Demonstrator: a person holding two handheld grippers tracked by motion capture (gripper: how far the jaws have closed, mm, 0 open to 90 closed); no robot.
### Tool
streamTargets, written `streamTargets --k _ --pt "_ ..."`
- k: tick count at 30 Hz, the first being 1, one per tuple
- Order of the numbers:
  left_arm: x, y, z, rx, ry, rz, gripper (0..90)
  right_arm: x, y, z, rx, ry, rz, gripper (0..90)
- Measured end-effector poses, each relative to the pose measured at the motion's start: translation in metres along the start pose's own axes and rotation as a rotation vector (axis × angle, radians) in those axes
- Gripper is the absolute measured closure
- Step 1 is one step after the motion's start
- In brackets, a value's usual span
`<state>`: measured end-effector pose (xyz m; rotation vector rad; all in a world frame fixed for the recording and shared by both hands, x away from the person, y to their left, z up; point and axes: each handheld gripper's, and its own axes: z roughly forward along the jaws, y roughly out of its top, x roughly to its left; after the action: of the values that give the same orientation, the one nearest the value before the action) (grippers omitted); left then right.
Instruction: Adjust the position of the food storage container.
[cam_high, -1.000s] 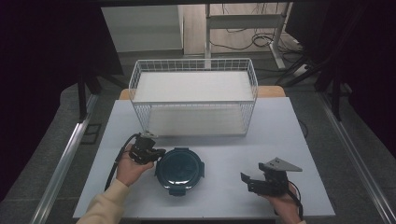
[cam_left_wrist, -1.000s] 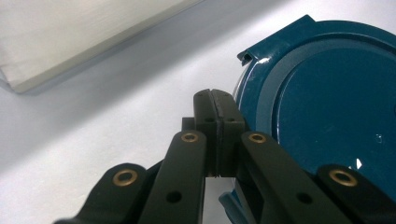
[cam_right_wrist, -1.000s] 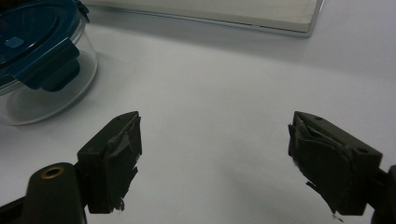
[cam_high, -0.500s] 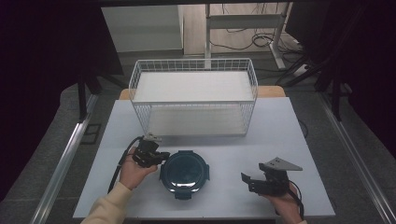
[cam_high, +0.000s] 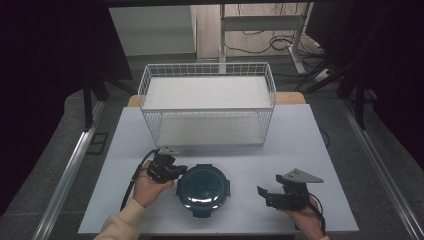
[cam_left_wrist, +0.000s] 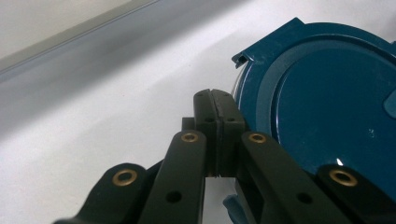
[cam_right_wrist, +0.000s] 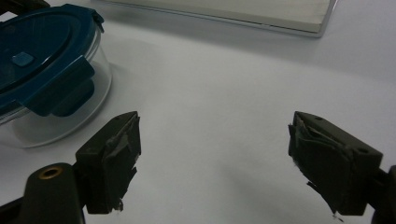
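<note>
A round container (cam_high: 204, 189) with a dark teal lid (cam_left_wrist: 327, 100) sits on the tabletop (cam_high: 300, 135) close to its near edge, a little left of the middle. Its body is clear glass or plastic, as the right gripper view shows, and nothing can be made out inside it through the wall. The lid lies flat on top with snap flaps around the rim; the flap facing the right gripper is folded down against the wall, and a small square vent knob sits at the lid's centre.

The left gripper (cam_high: 176, 170) is at the container's left rim, held by the person's left hand (cam_high: 150, 186). Its jaws are clenched together with nothing between them, and in the left gripper view the closed tips lie right against the edge of the lid, beside a raised flap corner.

The right gripper (cam_high: 267, 196) rests near the tabletop's near right corner, well apart from the container, in the person's right hand (cam_high: 305, 220). Its jaws stand wide and released, with bare tabletop between them.

Beyond the container, toward the far edge of the tabletop, stands a white wire basket (cam_high: 207, 107). It has a pale flat panel lying in its bottom and holds nothing else that can be seen.
</note>
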<state>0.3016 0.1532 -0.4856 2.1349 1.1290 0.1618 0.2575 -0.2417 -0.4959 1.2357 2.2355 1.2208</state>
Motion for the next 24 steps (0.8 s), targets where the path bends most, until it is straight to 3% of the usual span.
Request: streamTargets --k 2,4,6,9,13,14,16,17,18,19,20,21,24 --pt "0.005 -0.001 0.000 -0.008 -0.011 -0.014 89.5 0.001 0.000 -0.001 -0.002 -0.001 -0.011 16.6" --pt "0.009 -0.004 -0.003 -0.034 0.057 -0.017 89.6 0.001 0.001 -0.001 -0.003 -0.002 -0.014 16.5" --pt "0.013 -0.009 -0.010 -0.067 0.040 -0.057 89.3 0.000 0.001 -0.002 -0.005 -0.003 -0.018 16.5" --pt "0.015 -0.016 -0.018 -0.084 0.031 -0.071 88.5 -0.001 0.001 -0.002 -0.003 -0.005 -0.015 16.6" --pt "0.011 -0.032 -0.036 -0.142 0.005 -0.097 83.0 -0.002 0.001 -0.003 -0.004 -0.009 -0.018 16.6" --pt "0.008 -0.040 -0.046 -0.180 0.000 -0.116 77.4 -0.001 0.001 -0.004 -0.007 -0.008 -0.021 16.6" --pt "0.006 -0.044 -0.050 -0.194 -0.002 -0.114 66.4 0.000 0.002 -0.004 -0.009 -0.005 -0.024 16.5" --pt "0.004 -0.048 -0.054 -0.205 -0.003 -0.116 66.4 0.000 0.002 -0.004 -0.009 -0.005 -0.024 16.5" --pt "0.002 -0.052 -0.056 -0.214 -0.010 -0.128 50.4 0.001 0.002 -0.004 -0.011 0.000 -0.028 16.4" --pt "0.001 -0.057 -0.058 -0.225 -0.023 -0.144 44.3 0.001 0.002 -0.004 -0.013 0.003 -0.032 16.3" --pt "0.000 -0.061 -0.059 -0.234 -0.030 -0.160 44.3 0.001 0.002 -0.004 -0.013 0.003 -0.032 16.3" --pt "0.000 -0.070 -0.058 -0.228 -0.039 -0.190 34.7 0.002 0.002 -0.005 -0.018 -0.008 -0.040 16.2" --pt "0.001 -0.077 -0.058 -0.221 -0.047 -0.205 28.5 0.002 0.003 -0.006 -0.034 -0.019 -0.040 16.2"
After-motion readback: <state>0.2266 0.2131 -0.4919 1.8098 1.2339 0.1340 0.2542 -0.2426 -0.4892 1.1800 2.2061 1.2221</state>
